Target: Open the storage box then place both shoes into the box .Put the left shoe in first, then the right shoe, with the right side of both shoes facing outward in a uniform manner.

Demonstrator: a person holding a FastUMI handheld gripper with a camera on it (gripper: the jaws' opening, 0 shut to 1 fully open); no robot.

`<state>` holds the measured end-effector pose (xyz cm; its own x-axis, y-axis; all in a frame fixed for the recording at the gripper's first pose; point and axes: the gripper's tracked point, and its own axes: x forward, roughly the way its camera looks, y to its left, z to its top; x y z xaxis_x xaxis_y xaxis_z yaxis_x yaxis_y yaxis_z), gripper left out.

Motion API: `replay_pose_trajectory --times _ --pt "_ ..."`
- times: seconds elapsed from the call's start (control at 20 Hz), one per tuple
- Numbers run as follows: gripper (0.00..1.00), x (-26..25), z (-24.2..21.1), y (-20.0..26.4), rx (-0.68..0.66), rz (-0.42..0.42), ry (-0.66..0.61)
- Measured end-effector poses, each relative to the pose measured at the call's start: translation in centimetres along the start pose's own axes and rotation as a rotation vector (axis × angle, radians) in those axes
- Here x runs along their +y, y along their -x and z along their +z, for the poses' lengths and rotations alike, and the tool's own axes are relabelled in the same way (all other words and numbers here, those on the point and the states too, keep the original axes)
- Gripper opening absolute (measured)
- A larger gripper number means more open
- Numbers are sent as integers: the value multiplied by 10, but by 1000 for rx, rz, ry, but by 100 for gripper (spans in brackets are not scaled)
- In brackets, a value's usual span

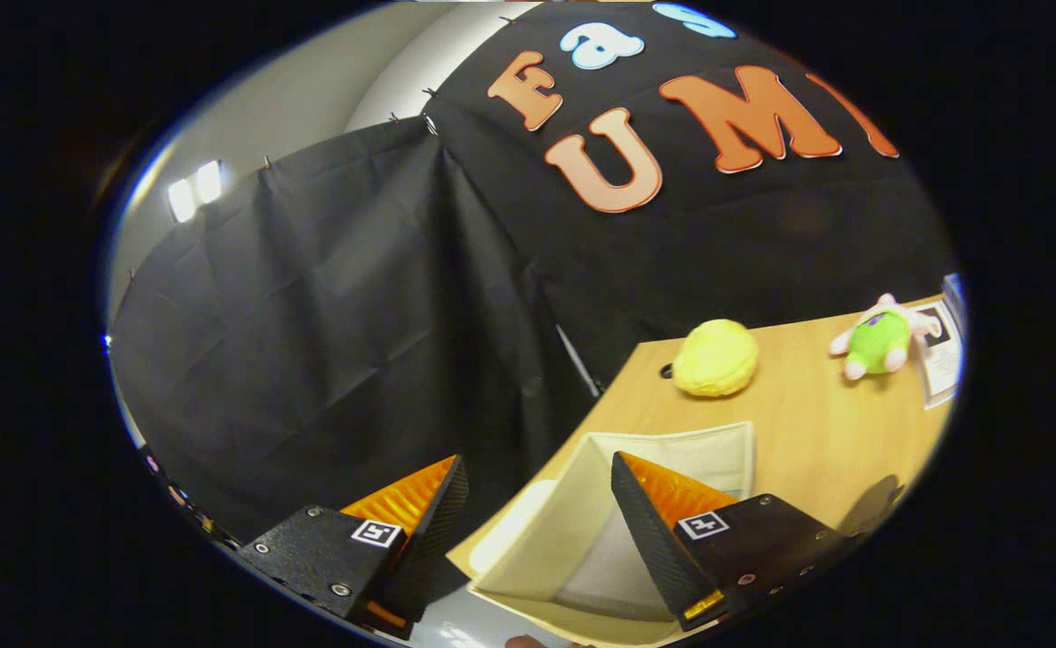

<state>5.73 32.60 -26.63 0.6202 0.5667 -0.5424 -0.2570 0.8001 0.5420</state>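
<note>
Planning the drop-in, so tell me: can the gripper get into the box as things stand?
Probably yes: the gripper hangs open over the box, whose top shows open with nothing visible inside.

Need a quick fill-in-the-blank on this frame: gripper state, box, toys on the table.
1. The gripper is ____, holding nothing.
2. The cream fabric storage box under the fingers has its top ____.
3. Beyond the box on the wooden table sits a round ____ plush.
4. Near it lies a ____ plush toy.
Missing: open; open; yellow; green
</note>
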Motion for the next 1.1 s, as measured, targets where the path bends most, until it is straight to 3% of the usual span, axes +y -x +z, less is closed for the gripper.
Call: replay_pose_trajectory --times 0.15,0.5,0.8,1.1 --pt "97 -56 -8 32 32 -126 43" --pt "98 -147 -32 107 105 -332 104" --pt "96 -211 -85 141 219 -429 56" --pt "88 -248 -133 140 323 -460 -59"
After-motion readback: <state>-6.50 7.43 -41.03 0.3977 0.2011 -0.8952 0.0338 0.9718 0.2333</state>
